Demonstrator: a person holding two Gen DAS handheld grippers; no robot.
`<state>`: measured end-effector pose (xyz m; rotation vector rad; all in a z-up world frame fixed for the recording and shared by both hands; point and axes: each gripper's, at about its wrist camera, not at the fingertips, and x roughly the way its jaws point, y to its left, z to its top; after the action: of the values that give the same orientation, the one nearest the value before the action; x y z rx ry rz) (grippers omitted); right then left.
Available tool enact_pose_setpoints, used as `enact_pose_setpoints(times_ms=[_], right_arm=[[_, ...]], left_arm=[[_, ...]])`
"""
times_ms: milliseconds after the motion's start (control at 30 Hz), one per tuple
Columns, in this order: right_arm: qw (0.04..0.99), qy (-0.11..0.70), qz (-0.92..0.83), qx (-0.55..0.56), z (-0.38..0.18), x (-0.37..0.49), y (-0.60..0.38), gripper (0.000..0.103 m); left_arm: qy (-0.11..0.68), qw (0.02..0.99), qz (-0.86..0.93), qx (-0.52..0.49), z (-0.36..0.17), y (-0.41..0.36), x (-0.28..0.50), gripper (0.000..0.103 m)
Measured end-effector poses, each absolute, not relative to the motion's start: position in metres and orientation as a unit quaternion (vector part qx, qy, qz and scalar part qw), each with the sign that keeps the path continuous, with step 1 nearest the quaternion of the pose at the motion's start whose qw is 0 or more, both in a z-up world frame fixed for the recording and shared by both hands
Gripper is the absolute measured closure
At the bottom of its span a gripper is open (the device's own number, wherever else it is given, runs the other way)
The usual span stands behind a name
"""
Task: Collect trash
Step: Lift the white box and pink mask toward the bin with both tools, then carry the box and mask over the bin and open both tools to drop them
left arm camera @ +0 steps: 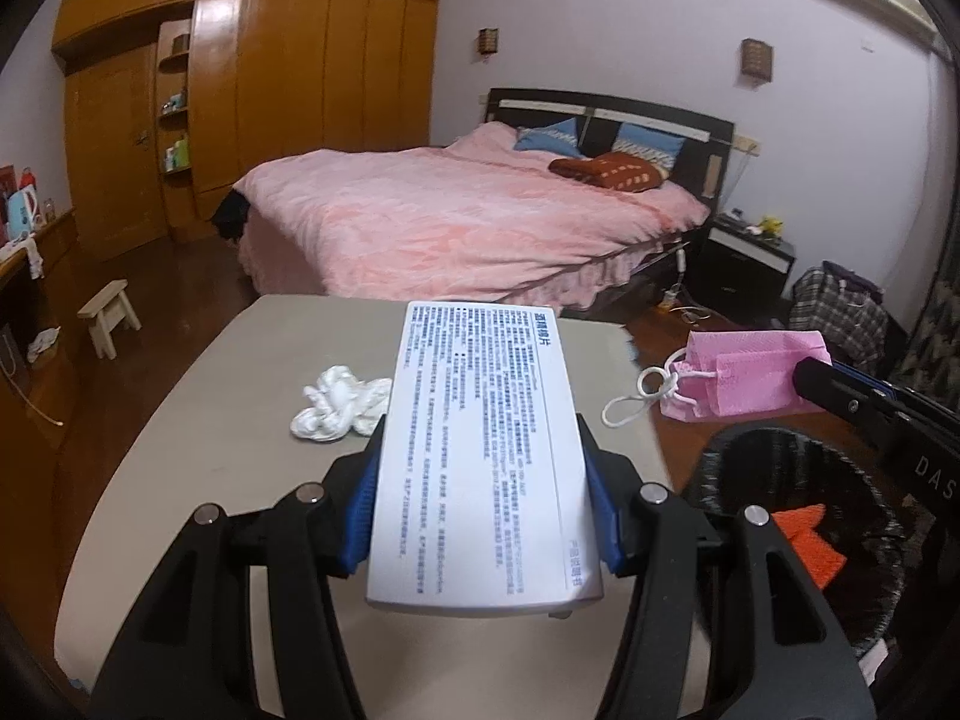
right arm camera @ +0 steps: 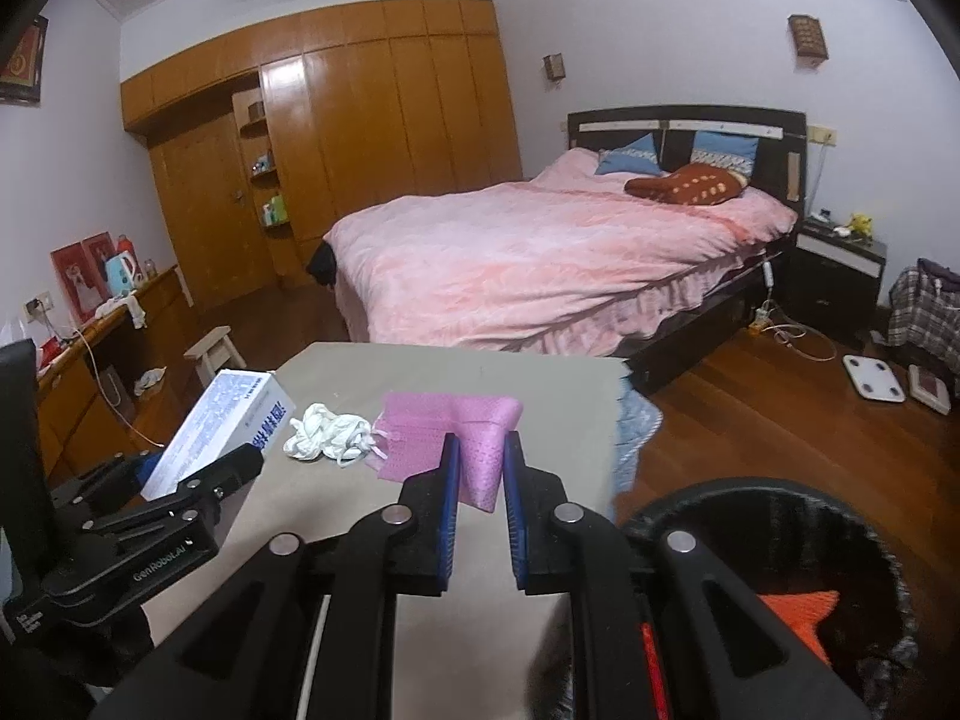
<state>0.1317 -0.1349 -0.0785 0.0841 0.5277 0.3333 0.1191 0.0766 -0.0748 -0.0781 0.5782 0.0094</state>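
The white box (left arm camera: 480,456) is clamped across its short sides between the left gripper (left arm camera: 483,498) fingers, its long axis running along them toward twelve o'clock, held above the worktop (left arm camera: 198,480); the pink bag (right arm camera: 474,444) is pinched by the nearly pressed-together fingers of the right gripper (right arm camera: 482,468). The black bin (right arm camera: 798,576) lies at about four o'clock from both loads, nearer the right hand, so I judge the bag drops first. Only the left view shows the bag's white cord (left arm camera: 639,393) dangling free; only the right view shows the crumpled tissue (right arm camera: 327,429) on the worktop between the two loads.
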Motion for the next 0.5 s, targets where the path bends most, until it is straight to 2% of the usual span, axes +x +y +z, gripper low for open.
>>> enact_pose_setpoints(times_ms=[500], right_arm=[[0.965, 0.229, 0.117, 0.041, -0.056, 0.080, -0.190, 0.089]], left_arm=[[0.262, 0.963, -0.062, -0.015, -0.053, 0.014, 0.095, 0.049]])
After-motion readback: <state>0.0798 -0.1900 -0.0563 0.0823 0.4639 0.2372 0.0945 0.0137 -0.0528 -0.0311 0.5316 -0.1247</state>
